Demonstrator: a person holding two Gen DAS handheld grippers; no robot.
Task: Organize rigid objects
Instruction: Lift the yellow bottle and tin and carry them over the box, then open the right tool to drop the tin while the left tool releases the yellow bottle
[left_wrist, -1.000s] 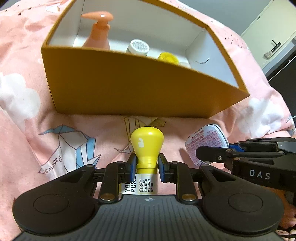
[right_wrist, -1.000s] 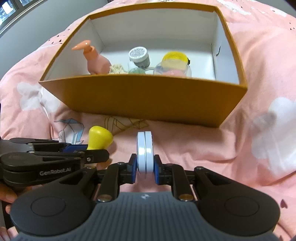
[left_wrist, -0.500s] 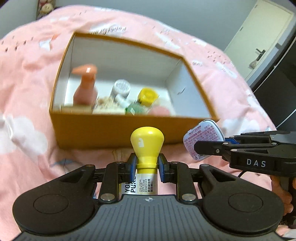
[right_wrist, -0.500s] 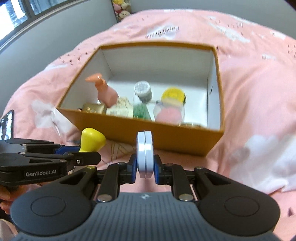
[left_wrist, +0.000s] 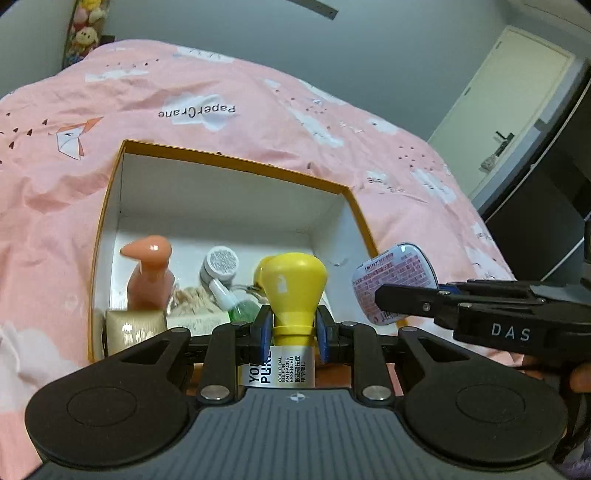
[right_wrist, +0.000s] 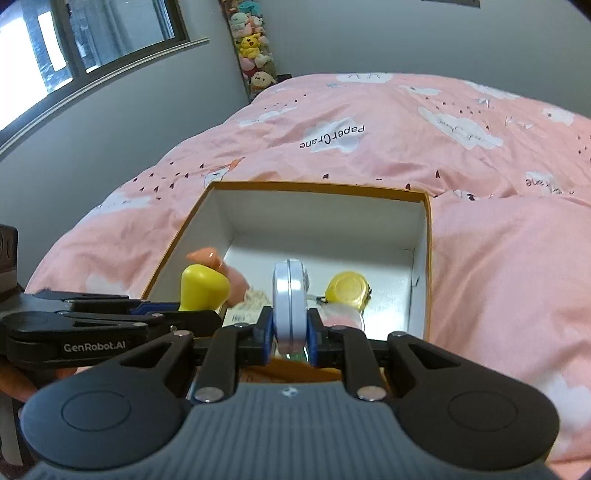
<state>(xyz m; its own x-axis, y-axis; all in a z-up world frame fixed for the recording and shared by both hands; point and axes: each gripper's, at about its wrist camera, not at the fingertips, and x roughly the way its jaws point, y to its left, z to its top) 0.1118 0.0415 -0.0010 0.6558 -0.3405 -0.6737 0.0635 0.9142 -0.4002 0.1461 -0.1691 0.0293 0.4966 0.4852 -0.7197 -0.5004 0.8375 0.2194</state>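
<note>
Bottle (left_wrist: 291, 295) between fingers (left_wrist: 260, 328) — clamped

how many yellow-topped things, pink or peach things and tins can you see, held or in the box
Yellow-topped: 2, the yellow-capped bottle in the left tool and the yellow-lidded jar in the box
Pink or peach: 1, the pump bottle
Tins: 1, the mint tin in the right tool
Total: 4

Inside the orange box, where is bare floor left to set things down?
The orange box has bare white floor along its far wall and into the far right corner. The near half is crowded: peach pump bottle, grey-capped jar, green bottle, yellow-lidded jar.
</note>
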